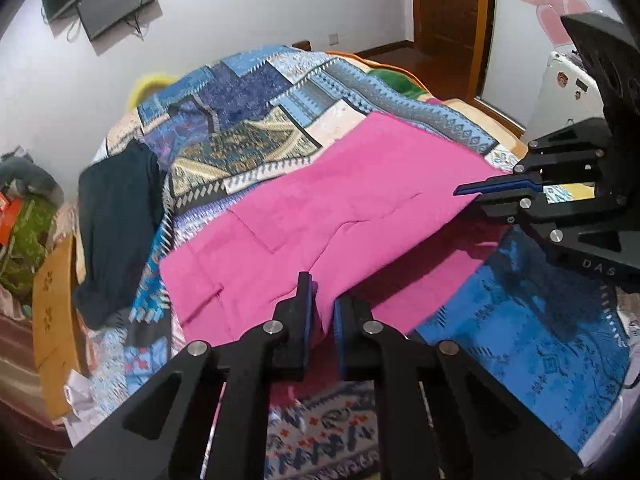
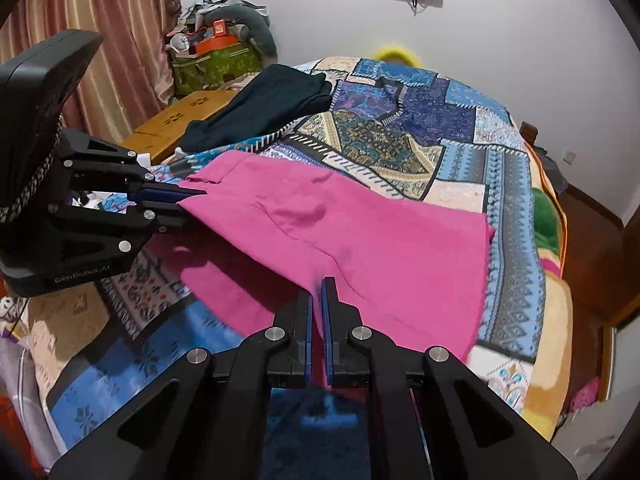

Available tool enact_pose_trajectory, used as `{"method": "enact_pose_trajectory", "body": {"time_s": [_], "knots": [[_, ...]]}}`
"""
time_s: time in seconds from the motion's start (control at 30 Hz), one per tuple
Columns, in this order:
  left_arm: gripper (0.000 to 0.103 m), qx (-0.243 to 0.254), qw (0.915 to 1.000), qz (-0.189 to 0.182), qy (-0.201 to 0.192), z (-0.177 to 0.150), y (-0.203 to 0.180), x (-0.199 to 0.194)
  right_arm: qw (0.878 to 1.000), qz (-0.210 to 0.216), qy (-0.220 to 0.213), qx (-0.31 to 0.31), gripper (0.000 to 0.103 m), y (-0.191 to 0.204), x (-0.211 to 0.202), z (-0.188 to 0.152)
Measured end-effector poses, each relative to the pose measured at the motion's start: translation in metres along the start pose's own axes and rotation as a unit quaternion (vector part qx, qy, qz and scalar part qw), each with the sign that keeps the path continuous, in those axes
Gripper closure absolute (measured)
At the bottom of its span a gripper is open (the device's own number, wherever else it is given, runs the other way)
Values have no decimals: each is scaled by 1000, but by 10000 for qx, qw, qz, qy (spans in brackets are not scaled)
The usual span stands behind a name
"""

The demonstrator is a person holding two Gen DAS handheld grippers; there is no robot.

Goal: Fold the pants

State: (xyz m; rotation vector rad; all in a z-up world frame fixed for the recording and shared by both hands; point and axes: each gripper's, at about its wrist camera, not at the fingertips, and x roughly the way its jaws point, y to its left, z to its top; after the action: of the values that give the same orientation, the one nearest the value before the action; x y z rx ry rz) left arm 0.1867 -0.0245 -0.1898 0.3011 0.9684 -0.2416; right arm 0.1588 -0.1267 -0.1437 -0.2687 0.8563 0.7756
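Note:
Pink pants (image 1: 320, 208) lie spread across a patchwork bed cover (image 1: 248, 120), and their near edge is raised off it. In the left wrist view my left gripper (image 1: 324, 300) is shut on that near edge at the bottom centre. The right gripper (image 1: 464, 191) comes in from the right and pinches the same edge further along. In the right wrist view the right gripper (image 2: 318, 292) is shut on the pink pants (image 2: 360, 240). There the left gripper (image 2: 200, 194) holds the waistband corner at the left, and the cloth hangs taut between the two.
A dark garment (image 1: 116, 232) lies on the bed's far left side, next to a wooden bench (image 1: 52, 304). Bags and clutter (image 2: 216, 66) stand by the curtain (image 2: 100, 20). A screen (image 1: 116, 4) hangs on the wall, and a doorway (image 1: 448, 4) lies beyond the bed.

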Motion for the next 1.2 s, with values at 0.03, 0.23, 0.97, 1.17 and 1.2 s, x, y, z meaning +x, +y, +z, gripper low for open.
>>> {"method": "enact_pose_trajectory", "body": {"time_s": [0.03,0.23,0.97,1.17,1.2], "knots": [[93,-35,10000,-53,26,-2,-1,0,10000,18,12,36,99,0,0,-3],[89,-190,9994,-205,215,-15,-5,2,9996,209,89,156,95,4,1,-19],[33,-1386,9896,-56,-370,15,59,-40,9943,147,-461,947,57,-12,-29,10],[33,-1709,9846,-355,79,24,75,3,9890,252,-269,1431,43,-21,2,19],[33,-1728,9840,-391,164,23,76,11,9884,248,-166,1490,43,-22,10,19]]}}
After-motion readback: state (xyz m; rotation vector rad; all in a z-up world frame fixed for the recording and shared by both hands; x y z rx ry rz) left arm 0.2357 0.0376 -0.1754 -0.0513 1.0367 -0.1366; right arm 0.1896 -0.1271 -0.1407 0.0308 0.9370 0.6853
